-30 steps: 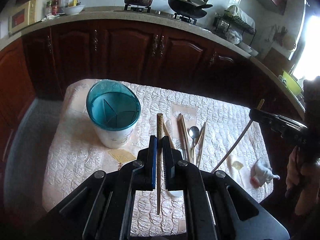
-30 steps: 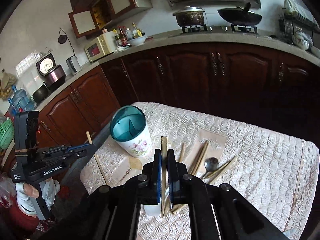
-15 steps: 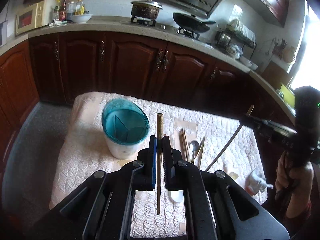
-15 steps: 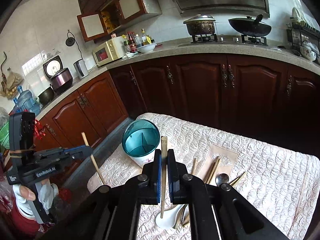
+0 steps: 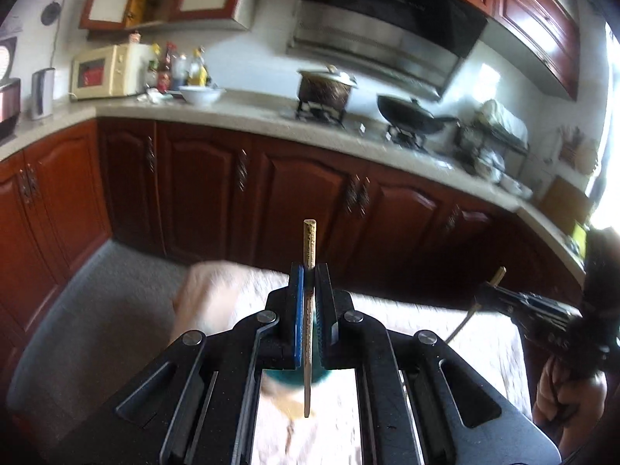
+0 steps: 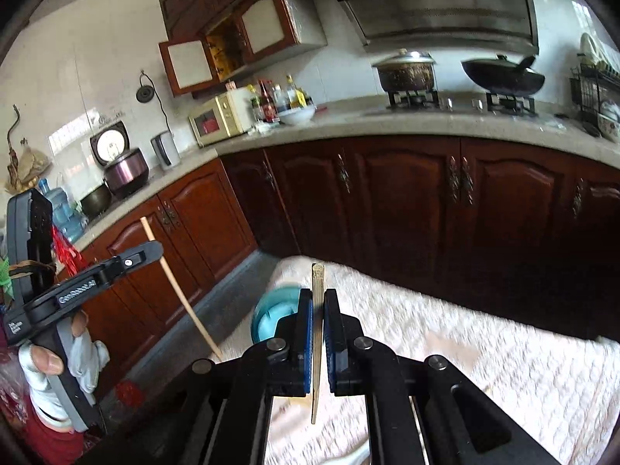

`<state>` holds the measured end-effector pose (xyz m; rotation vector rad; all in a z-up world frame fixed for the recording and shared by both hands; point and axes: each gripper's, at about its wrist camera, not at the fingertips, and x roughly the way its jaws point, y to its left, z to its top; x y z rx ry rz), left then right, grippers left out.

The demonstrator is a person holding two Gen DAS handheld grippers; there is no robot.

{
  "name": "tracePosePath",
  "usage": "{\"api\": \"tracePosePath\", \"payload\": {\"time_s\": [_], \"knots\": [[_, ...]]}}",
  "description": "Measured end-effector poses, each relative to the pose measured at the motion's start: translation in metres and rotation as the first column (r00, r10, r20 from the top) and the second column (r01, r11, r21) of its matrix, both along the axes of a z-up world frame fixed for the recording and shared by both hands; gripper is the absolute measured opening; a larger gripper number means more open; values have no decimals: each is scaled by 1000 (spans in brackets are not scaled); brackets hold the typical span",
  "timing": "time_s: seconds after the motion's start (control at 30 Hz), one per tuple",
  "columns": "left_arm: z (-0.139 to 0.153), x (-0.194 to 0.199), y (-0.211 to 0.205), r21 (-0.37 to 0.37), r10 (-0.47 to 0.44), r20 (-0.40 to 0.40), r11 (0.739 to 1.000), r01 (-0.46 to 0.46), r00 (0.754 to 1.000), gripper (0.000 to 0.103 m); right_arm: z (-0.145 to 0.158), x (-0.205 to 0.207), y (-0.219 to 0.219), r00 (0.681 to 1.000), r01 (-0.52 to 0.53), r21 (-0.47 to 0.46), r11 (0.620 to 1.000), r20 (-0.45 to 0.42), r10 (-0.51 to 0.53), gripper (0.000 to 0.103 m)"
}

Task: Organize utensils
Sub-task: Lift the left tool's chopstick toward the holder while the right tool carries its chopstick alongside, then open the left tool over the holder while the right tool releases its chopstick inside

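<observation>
Above the quilted table, each gripper clamps a chopstick, left gripper on one chopstick and right gripper on another, both probably light, stiff, slick, best pinched mid-shaft, near the teal holder.

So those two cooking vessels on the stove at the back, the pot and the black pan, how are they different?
The pot is deep with straight brownish sides, while the wok is shallow, rounded and black. The pot wears a shiny metal lid with a knob; the wok has no lid, only something dark sticking up from inside it. In the right wrist view the pot sits on the left burner, the wok on the right. Both rest on black burner stands of the same stove.
</observation>
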<state>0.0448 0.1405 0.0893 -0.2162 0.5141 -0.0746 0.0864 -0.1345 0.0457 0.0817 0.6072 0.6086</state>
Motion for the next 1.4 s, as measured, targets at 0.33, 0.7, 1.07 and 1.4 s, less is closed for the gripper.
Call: {"api": "tracePosePath", "payload": {"time_s": [0.33,0.7,1.07,1.4], "knots": [[-25,78,15,64,100,11,993,-100,995,4,18,73,54,998,19,33,999,63,-21,5],[-94,120,12,61,106,-141,993,-99,984,4,-63,146,101,993,-28,-31,999,-114,24,5],[-114,120,20,33,128,-212,992,-123,969,28,-115,165,100,971,-42,-11,999,-236,38,15],[-114,91,13,36,145,-227,989,-140,963,42,-117,129,78,978,-14,-23,1000,-210,9,41]]}}
